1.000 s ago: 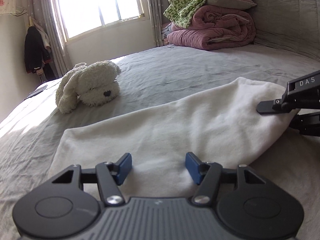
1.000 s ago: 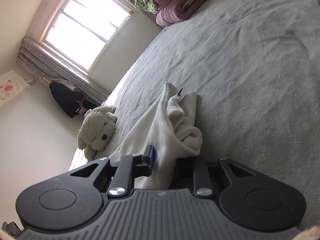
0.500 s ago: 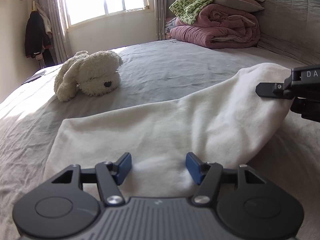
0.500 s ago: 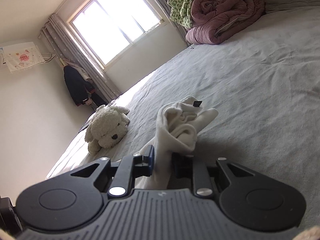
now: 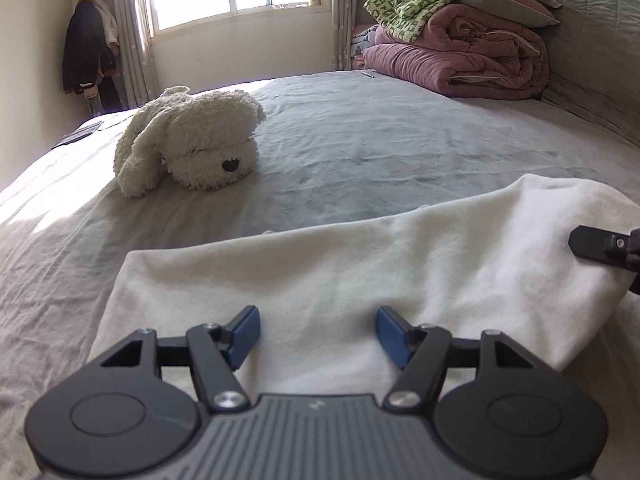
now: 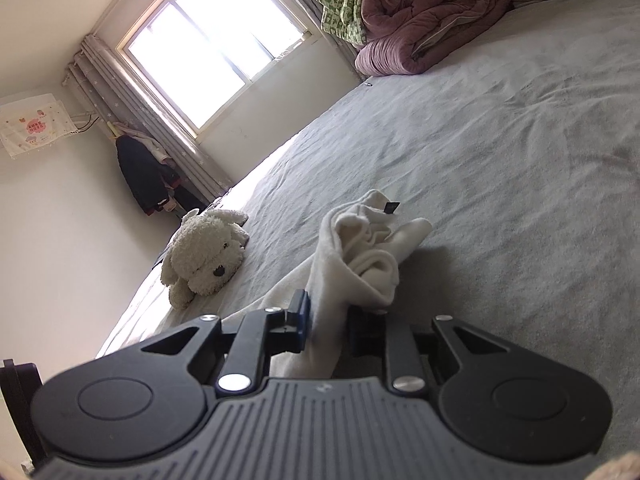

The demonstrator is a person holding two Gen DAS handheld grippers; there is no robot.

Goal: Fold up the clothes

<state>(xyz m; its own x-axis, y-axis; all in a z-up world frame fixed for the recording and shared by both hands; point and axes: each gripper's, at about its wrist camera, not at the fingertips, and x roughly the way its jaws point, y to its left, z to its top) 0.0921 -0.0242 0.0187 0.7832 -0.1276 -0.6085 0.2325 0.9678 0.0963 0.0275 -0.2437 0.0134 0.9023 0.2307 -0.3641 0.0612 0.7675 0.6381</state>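
A white garment (image 5: pixel 360 264) lies stretched across the grey bed (image 5: pixel 380 140). My left gripper (image 5: pixel 318 320) hovers over its near edge. Its jaws are opening, the blue pads (image 5: pixel 244 330) stand apart and do not press the cloth. My right gripper (image 6: pixel 328 320) is shut on the garment's other end (image 6: pixel 360 248), which bunches up beyond the pads and is held a little off the sheet. In the left wrist view one of the right gripper's black fingers (image 5: pixel 592 246) shows at the right edge, against the cloth.
A white plush dog (image 5: pixel 192 144) lies on the bed to the far left of the garment. Folded quilts (image 5: pixel 460 56) are piled at the headboard end. A dark flat object (image 5: pixel 80 134) lies near the bed's left edge. Coats (image 5: pixel 86 56) hang by the window.
The left gripper has shifted along the garment's near edge, so the right gripper now sits further right in its view, and its pads stand slightly wider. The right gripper rolled, keeping its hold on the cloth.
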